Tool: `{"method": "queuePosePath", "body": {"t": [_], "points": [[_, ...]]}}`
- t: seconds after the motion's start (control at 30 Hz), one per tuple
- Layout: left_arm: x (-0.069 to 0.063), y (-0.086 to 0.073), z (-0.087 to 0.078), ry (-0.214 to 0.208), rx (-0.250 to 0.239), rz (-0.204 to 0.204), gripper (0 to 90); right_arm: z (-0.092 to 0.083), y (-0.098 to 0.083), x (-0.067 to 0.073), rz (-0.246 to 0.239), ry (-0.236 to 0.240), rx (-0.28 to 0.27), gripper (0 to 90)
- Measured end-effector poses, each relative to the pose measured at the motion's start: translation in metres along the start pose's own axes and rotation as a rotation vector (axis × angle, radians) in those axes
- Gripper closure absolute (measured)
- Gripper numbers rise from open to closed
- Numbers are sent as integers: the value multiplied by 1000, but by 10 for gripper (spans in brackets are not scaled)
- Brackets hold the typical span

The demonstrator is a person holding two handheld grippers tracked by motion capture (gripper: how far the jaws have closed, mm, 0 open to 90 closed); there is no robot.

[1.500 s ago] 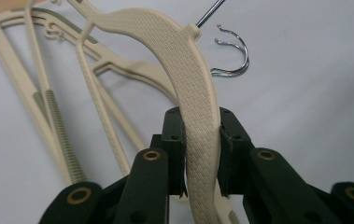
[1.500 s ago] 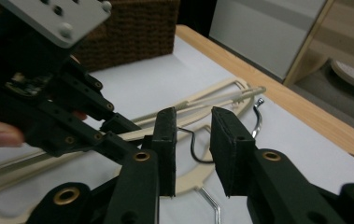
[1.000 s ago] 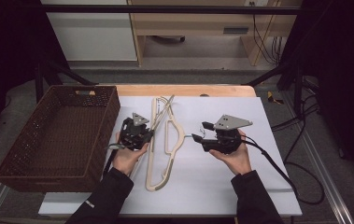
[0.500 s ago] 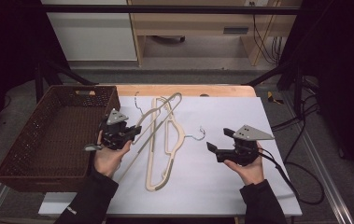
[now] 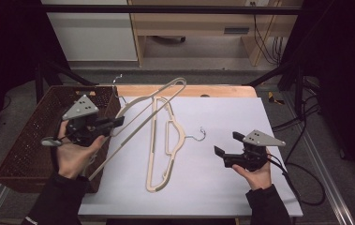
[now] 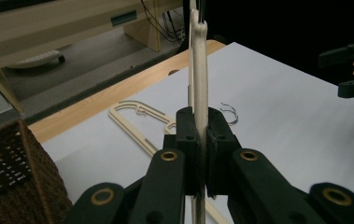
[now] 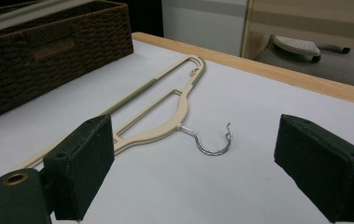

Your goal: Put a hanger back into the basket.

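The left gripper [image 5: 114, 123] is clamped on a cream plastic hanger [image 5: 140, 107], its two pads pressed flat against the hanger's thin bar, as the left gripper view shows [image 6: 199, 107]. This lifted hanger is off the white table surface [image 5: 222, 117], tilted, with one end rising ahead of the jaws and the other end running down past the person's left hand [image 5: 74, 152]. A brown wicker basket [image 5: 20, 140] sits directly beside and below this gripper, on its outer side. The right gripper [image 5: 225, 146] has its jaws wide apart; they have just been opening, and nothing is between the pads. In the right gripper view, a second cream hanger [image 7: 165, 112] lies flat on the table ahead of the jaws, toward the left pad, with its metal hook [image 7: 212, 140] pointing into the space in front of the gap. In the high view this flat hanger [image 5: 163, 145] lies between the two grippers, with the lifted hanger crossing above its far end.
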State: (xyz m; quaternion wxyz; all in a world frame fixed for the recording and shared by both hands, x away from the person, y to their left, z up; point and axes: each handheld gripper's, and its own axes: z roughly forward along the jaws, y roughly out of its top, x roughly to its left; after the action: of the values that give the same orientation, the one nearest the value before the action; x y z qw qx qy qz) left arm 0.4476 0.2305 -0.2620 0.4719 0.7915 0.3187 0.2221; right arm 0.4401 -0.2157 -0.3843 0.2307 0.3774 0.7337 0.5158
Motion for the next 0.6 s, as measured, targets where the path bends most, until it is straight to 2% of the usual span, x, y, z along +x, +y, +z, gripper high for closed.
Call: {"method": "queuePosePath", "body": {"t": [0.07, 0.2, 0.33, 0.47, 0.6], "points": [[9, 4, -7, -10, 6, 36, 861, -1, 0, 0, 0, -1, 2, 115], [30, 6, -17, 0, 1, 32, 860, -1, 0, -1, -6, -7, 6, 108], [55, 2, -24, 34, 34, 37, 860, 0, 0, 0, -8, -7, 9, 106], [80, -9, -31, 63, 67, 8, 860, 0, 0, 0, -8, -6, 9, 105], [102, -20, -40, 88, 69, -26, 860, 0, 0, 0, -10, -6, 12, 104]]}}
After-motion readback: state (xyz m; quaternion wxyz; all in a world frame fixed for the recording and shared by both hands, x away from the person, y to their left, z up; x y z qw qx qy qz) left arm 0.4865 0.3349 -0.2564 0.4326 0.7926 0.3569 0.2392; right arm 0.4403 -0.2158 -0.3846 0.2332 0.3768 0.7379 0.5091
